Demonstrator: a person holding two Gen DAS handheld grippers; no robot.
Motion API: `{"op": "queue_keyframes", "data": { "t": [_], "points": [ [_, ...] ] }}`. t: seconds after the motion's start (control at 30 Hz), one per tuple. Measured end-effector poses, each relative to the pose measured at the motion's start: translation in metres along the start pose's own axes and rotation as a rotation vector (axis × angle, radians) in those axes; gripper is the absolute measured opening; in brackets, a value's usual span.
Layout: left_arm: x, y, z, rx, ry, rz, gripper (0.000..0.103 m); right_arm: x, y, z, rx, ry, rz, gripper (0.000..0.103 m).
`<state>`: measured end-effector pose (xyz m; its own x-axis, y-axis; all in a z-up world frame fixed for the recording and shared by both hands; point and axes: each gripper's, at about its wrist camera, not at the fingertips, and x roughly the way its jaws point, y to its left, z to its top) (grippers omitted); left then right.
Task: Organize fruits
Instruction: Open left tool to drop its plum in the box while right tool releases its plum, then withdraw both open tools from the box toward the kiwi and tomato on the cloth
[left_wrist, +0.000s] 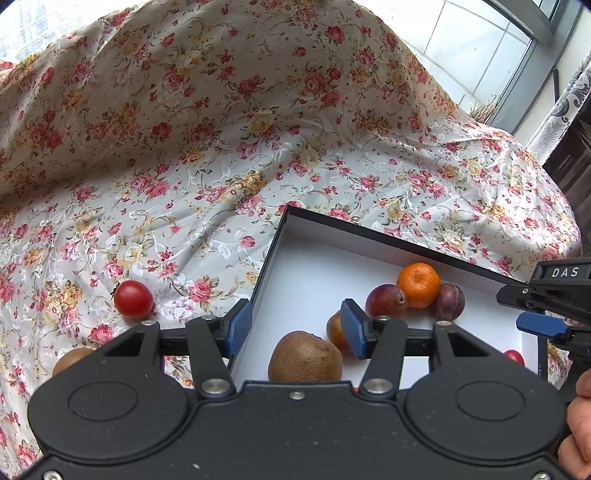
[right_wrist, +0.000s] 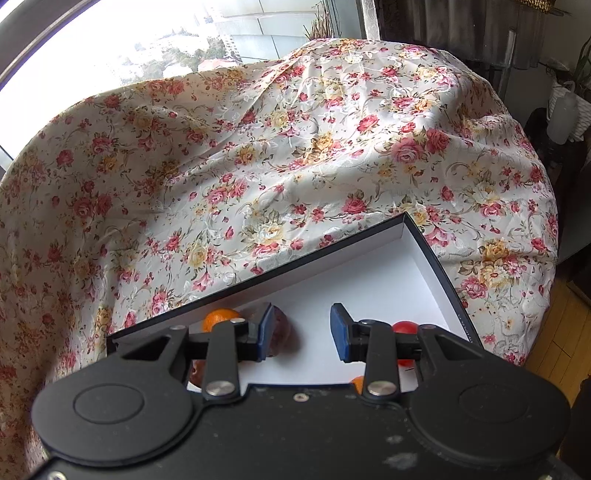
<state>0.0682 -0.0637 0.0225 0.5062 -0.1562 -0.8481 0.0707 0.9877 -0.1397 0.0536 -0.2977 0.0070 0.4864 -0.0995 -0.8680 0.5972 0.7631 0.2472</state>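
While a red tomato (left_wrist: 133, 299) waits on the rumpled floral cloth (left_wrist: 221, 155), the left gripper (left_wrist: 295, 328) hangs wide open and empty astride the box (left_wrist: 406, 236) wall, above a fuzzy kiwi (left_wrist: 305, 357), plums (left_wrist: 386, 301) and a mandarin (left_wrist: 419, 284); the right gripper (right_wrist: 301, 332) gapes empty.

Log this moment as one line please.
left tongs: open over box | right tongs: open | tomato: on cloth outside
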Motion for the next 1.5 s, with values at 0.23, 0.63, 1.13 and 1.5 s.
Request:
{"op": "queue_keyframes", "data": {
  "t": [0.23,0.63,1.13,1.5],
  "points": [
    [0.001,0.003,0.000,0.002,0.010,0.028,0.059,0.005,0.001,-0.001,-0.002,0.018,-0.036,0.037],
    [0.006,0.021,0.002,-0.022,0.045,0.103,0.060,0.010,0.013,-0.006,-0.037,0.030,-0.053,0.037],
    [0.001,0.066,0.006,-0.076,0.043,0.189,0.060,0.012,0.050,-0.024,-0.114,0.022,-0.032,0.037],
    [-0.010,0.126,0.008,-0.173,0.027,0.235,0.060,0.010,0.091,-0.044,-0.188,0.011,0.024,0.037]
  ]
}}
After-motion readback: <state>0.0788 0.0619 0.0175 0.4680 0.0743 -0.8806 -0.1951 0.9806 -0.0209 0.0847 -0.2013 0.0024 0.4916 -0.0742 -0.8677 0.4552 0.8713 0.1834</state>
